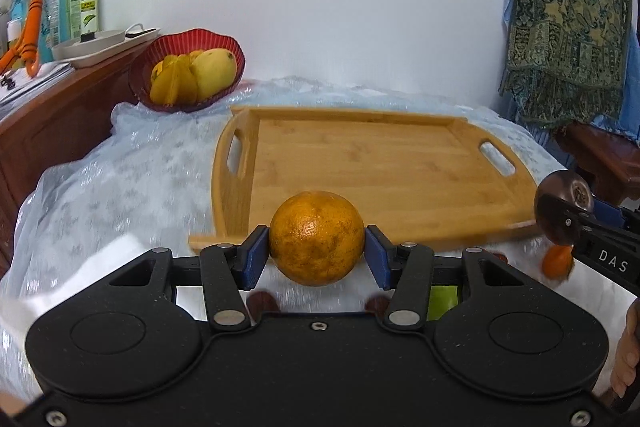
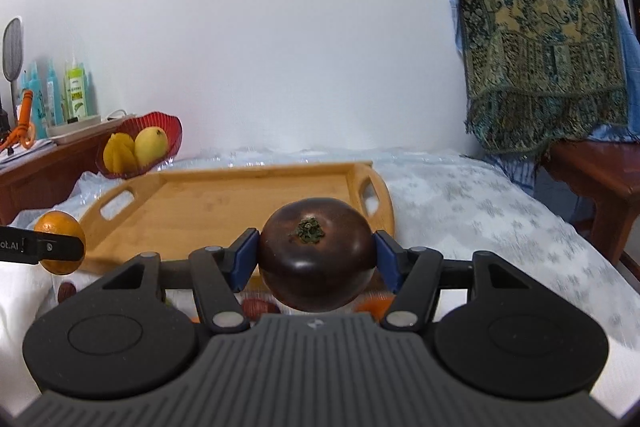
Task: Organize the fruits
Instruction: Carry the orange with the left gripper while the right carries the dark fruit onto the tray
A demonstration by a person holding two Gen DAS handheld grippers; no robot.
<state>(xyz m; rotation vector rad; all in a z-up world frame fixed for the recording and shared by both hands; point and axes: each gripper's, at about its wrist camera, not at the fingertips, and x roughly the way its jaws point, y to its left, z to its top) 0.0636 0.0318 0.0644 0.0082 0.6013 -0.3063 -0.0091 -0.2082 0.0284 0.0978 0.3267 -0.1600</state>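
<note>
Left gripper clamps an orange btwn its blue pads, held just in front of the near rim of a bamboo tray. Right gripper at the right edge grips a dark purple fruit. Red basket w/ mangoes sits beyond the tray's left corner.

Right wrist view: right gripper squeezes the dark fruit, stem up, near the tray. Left gripper w/ orange at left edge.

We see a plain white wall, a wooden sideboard at left, and a patterned green cloth hanging right.
</note>
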